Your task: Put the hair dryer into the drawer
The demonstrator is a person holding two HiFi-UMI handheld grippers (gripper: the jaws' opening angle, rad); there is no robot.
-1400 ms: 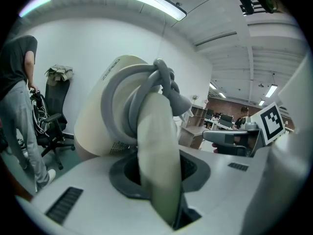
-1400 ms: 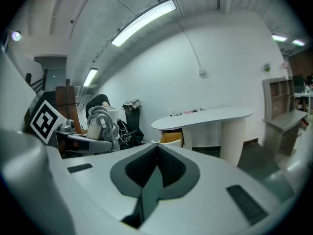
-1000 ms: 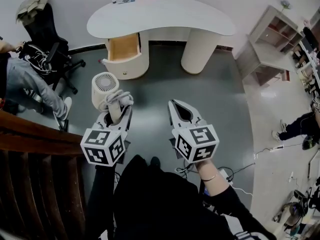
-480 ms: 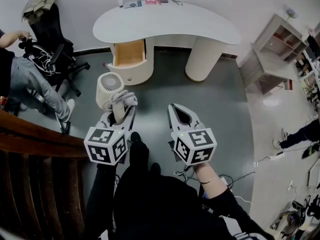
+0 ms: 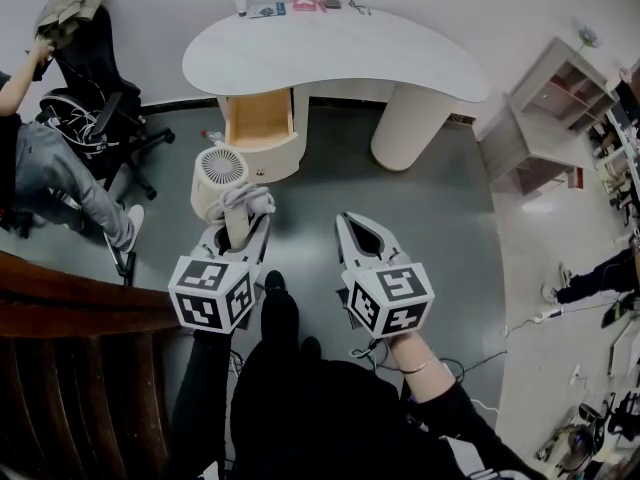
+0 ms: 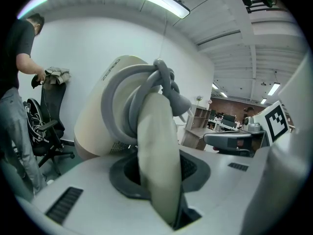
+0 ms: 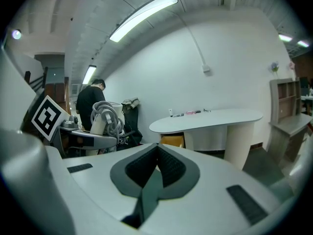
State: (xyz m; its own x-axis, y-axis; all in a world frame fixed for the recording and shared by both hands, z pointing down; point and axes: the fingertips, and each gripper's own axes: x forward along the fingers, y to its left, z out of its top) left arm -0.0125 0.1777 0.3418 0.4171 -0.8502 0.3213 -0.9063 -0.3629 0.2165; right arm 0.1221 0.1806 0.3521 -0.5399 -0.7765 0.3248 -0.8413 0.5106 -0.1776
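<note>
A cream hair dryer [image 5: 222, 171] with a grey cord wound round it stands up out of my left gripper [image 5: 240, 226], which is shut on its handle. In the left gripper view the hair dryer [image 6: 146, 126] fills the middle, its handle wedged between the pads of that gripper [image 6: 161, 180]. My right gripper [image 5: 350, 210] is level with the left one, shut and empty; its view shows the pads of the right gripper [image 7: 157, 151] meeting. Ahead, the wooden drawer [image 5: 258, 118] stands pulled out of the white desk [image 5: 400, 58]. The drawer [image 7: 171, 141] shows small in the right gripper view.
A person [image 5: 40, 158] stands at the left beside a black office chair [image 5: 100, 103] draped with cloth. A dark wooden railing [image 5: 70, 308] runs along the lower left. A low shelf unit [image 5: 545, 103] stands at the right. Small items [image 5: 290, 8] lie on the desk's far edge.
Both grippers have moved forward toward the desk, the hair dryer still in the left one. The person at the left has reached up to the cloth on the chair.
</note>
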